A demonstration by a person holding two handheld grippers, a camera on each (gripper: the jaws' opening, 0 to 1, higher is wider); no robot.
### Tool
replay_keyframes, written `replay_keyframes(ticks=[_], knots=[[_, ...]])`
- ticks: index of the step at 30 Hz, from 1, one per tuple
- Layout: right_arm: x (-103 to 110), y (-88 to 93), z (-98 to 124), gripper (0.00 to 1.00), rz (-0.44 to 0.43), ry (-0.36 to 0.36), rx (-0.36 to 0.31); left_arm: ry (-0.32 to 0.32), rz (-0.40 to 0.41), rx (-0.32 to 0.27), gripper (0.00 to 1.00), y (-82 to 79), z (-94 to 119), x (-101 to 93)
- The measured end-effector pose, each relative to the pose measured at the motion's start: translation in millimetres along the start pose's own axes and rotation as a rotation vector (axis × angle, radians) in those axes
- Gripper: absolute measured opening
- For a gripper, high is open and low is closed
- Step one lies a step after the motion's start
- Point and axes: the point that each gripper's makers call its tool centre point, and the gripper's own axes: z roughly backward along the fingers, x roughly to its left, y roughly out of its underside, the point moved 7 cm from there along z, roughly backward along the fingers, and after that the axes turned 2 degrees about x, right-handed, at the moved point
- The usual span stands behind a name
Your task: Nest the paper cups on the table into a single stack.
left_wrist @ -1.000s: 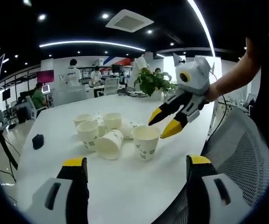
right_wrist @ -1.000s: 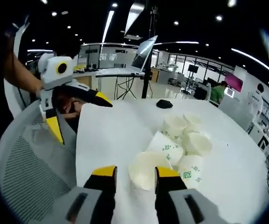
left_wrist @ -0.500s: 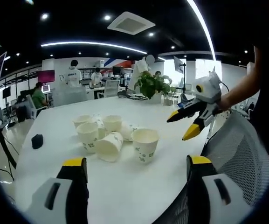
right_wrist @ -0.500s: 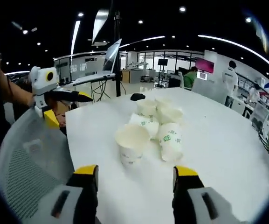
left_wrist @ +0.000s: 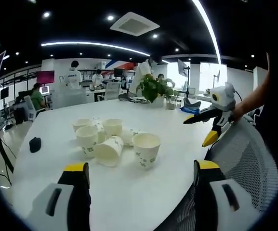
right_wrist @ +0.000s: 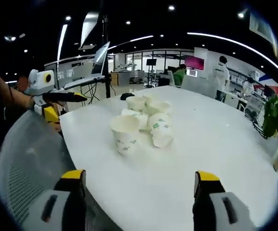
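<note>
Several white paper cups with green print sit clustered mid-table. The nearest cup [left_wrist: 146, 149] [right_wrist: 125, 134] stands upright by itself at the front of the cluster. Beside it a cup lies on its side [left_wrist: 107, 150] [right_wrist: 160, 134], and more upright cups [left_wrist: 86, 140] [right_wrist: 136, 103] stand behind. My left gripper [left_wrist: 141, 168] is open and empty, short of the cups; it also appears at the table's corner [right_wrist: 66, 107]. My right gripper [right_wrist: 139, 177] is open wide and empty, well back from the cups, and a hand holds it out beyond the table edge [left_wrist: 197, 131].
The white table [left_wrist: 129, 192] [right_wrist: 216, 134] curves around the cups. A small black object [left_wrist: 34, 143] [right_wrist: 124, 96] lies past the cluster. A potted plant [left_wrist: 153, 88] [right_wrist: 276, 115] stands at the far side. A grey mesh chair [left_wrist: 242, 163] [right_wrist: 23, 163] sits at the near edge. People work in the background.
The right gripper has drawn back from the front cup toward the table edge, and its jaws have spread wider. The front cup stays upright. The left gripper has barely moved.
</note>
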Motion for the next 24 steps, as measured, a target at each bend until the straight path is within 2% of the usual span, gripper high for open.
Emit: replay_keyframes(ticks=[6,13,17,24], knots=[[2,1.4,4,0.99,-0.033,0.012,-0.008,-0.002,-0.008,0.007,0.89,0.6,1,0.3],[4,-6.1,10,1.0,-0.055,0.022,-0.073,0.001,-0.019,0.015,0.89,1.3,0,-0.1],[4,-7.2,9,1.0,-0.07,0.015,-0.088,-0.008,-0.017,0.014,0.89,1.4,1,2.1],[2,-9.7,11,1.0,-0.093,0.046,-0.115,-0.013,-0.017,0.017,0.89,1.8,0,2.6]])
